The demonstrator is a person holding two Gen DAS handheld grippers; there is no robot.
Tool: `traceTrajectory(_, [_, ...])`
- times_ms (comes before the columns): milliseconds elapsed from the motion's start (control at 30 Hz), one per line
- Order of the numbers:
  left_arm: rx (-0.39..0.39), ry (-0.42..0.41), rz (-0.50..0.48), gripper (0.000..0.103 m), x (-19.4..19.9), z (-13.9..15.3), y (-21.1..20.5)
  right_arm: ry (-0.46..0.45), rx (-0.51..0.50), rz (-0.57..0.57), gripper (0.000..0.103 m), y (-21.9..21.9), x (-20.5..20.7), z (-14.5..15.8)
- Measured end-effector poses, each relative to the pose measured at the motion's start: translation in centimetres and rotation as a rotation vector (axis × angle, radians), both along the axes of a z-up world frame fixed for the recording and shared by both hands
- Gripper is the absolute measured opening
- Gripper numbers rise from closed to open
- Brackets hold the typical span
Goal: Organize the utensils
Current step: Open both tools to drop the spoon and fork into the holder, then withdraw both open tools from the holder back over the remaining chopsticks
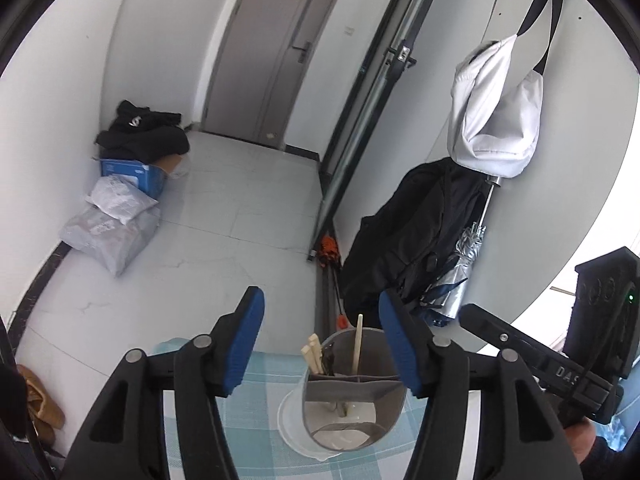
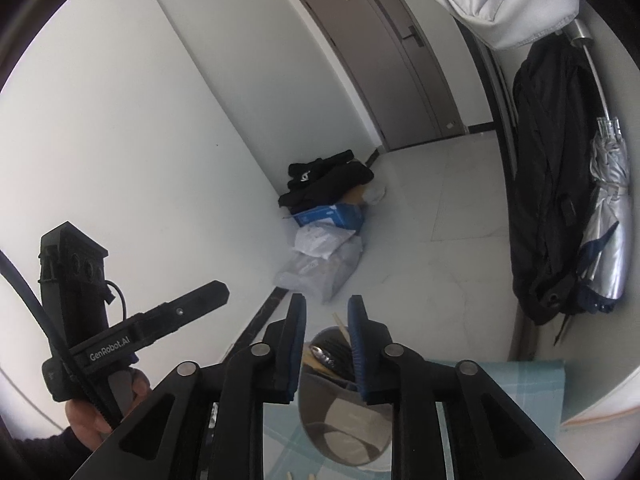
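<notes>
A grey see-through utensil holder (image 1: 354,396) stands on a white lid (image 1: 292,420) on the blue checked tablecloth (image 1: 272,376). Wooden chopsticks (image 1: 314,354) and a pale wooden stick (image 1: 357,342) stand upright in it. My left gripper (image 1: 324,340) is open just above and in front of the holder, its blue pads wide apart with nothing between them. In the right wrist view the holder (image 2: 344,404) sits right behind my right gripper (image 2: 327,344). That gripper's jaws stand a narrow gap apart. A chopstick tip (image 2: 341,322) and a metal utensil (image 2: 324,354) show through the gap, untouched by the pads.
A hand (image 2: 88,416) holds the left device at the left of the right wrist view. On the right wall hang a white bag (image 1: 496,112), a black coat (image 1: 416,232) and a silver umbrella (image 1: 464,264). Parcels and a blue box (image 1: 132,180) lie on the floor by the left wall.
</notes>
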State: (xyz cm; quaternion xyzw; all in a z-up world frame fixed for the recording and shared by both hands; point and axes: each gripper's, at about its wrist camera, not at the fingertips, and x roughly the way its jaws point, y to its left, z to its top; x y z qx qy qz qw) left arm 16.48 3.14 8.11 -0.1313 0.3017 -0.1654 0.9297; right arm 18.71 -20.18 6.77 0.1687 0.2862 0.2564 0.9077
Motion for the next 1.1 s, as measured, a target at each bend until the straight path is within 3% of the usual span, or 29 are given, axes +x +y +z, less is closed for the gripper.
traceTrajectory(200, [0.049,-0.037,0.077,0.081,-3.2,1.6,0.5,-0.026,-0.013,-0.012,0.043,0.0,-3.2,1.2])
traceTrajectory(400, [0.115,-0.065,0.140,0.091,-6.8,2.7,0.4,-0.077,-0.030,-0.017,0.066,0.6,-7.0,2.2])
traceTrajectory(533, [0.080,-0.071,0.181,0.097,-9.6,2.5,1.2,-0.102,-0.040,-0.025,0.071,0.9,-9.7,2.3])
traceTrajectory(900, [0.111,-0.080,0.258,0.102,-14.5,1.0,1.9,-0.132,-0.077,-0.055,0.087,1.3,-15.9,0.9])
traceTrajectory(1100, [0.124,-0.077,0.249,0.102,-16.2,-0.5,1.7,-0.140,-0.108,-0.061,0.092,1.9,-18.6,-0.5])
